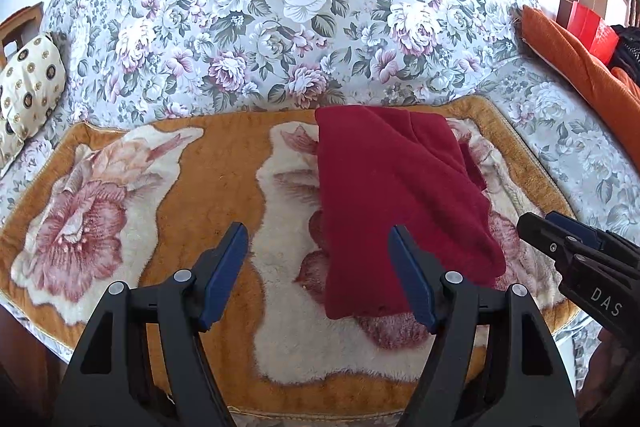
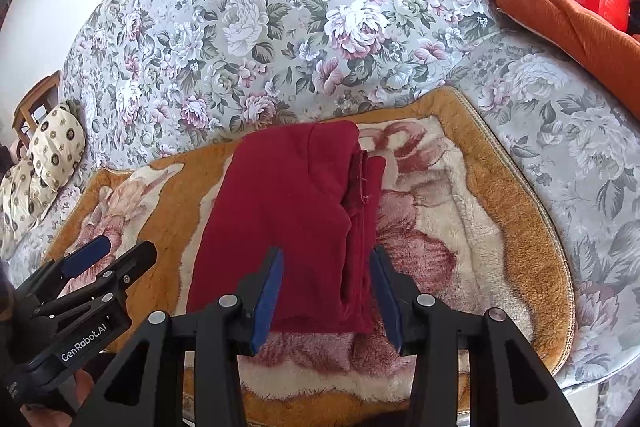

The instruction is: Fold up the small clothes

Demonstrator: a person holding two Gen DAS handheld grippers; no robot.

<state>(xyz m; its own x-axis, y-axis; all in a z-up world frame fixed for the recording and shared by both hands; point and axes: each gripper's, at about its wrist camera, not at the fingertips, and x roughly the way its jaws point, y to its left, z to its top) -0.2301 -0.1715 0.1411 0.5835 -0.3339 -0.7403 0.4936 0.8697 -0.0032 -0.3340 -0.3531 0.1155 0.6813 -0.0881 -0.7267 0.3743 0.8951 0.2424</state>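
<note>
nearest, the left gripper (image 1: 318,277) and the right gripper (image 2: 326,297) both stand with jaws wide, holding nothing, probably waiting for the next fold. just past them the red garment (image 2: 288,223) lies narrow on the plush mat (image 2: 516,211). behind rises the floral sofa back (image 1: 280,7).

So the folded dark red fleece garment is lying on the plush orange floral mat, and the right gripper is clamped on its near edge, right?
Not quite. The dark red fleece garment does lie folded on the plush orange floral mat, but the right gripper is open, fingers either side of the near edge, gripping nothing, as the right wrist view shows.
</note>
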